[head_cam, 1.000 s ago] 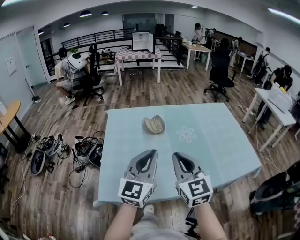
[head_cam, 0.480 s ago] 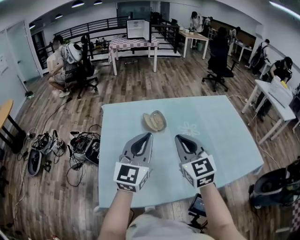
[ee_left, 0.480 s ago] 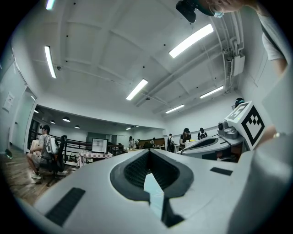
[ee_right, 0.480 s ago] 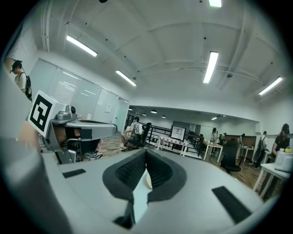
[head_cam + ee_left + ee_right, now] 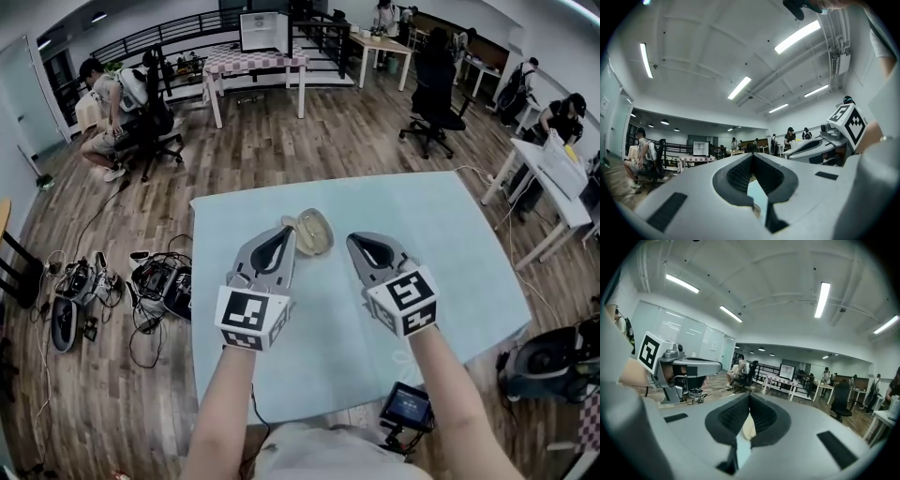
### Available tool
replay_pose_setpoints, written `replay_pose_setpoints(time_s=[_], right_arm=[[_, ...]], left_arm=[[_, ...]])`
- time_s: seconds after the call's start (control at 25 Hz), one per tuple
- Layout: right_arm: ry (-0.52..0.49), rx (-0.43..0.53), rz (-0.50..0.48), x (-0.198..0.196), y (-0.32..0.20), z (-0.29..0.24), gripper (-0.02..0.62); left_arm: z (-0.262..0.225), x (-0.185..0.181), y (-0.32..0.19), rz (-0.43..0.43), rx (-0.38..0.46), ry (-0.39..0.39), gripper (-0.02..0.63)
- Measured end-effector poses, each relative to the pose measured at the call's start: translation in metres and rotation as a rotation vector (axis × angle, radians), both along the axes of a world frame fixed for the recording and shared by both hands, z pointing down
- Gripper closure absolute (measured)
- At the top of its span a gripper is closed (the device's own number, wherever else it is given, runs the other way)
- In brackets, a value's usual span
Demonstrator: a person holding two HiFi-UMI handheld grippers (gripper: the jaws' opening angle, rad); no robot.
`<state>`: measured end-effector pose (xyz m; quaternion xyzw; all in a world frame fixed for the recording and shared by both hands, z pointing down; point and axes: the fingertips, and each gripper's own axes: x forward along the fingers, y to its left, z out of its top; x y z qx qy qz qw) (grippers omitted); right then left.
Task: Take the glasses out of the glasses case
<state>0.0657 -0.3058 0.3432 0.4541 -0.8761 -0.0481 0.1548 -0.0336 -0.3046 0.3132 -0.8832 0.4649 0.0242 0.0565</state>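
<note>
A beige glasses case (image 5: 312, 232) lies on the light blue tablecloth (image 5: 441, 253) near the table's far middle. It looks open like a clamshell; I cannot make out glasses inside. My left gripper (image 5: 286, 231) is shut and empty, its tip just left of the case. To the right of the case my right gripper (image 5: 354, 241) is shut too, with nothing in it. A sliver of the beige case (image 5: 749, 426) shows through the gap of the right gripper view's jaws. The left gripper view shows mostly cloth (image 5: 753, 191) through its jaws.
A faint flower print (image 5: 412, 330) marks the cloth under my right forearm. Cables and gear (image 5: 159, 281) lie on the wood floor left of the table. A small screen (image 5: 406, 405) hangs below the near edge. A white desk (image 5: 548, 173) stands right; people sit far off.
Both grippers have moved forward over the table and now flank the case. The head camera came closer too. Both stayed shut.
</note>
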Motion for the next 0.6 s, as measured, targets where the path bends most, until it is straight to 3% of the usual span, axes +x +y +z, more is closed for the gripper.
replay_pose_setpoints(time_s=[0.6], right_arm=[[-0.035,-0.159,-0.009,-0.011,-0.067,0.061,0.589]], left_arm=[[0.070,0.009,-0.060,-0.032,-0.173,0.009,0.598]])
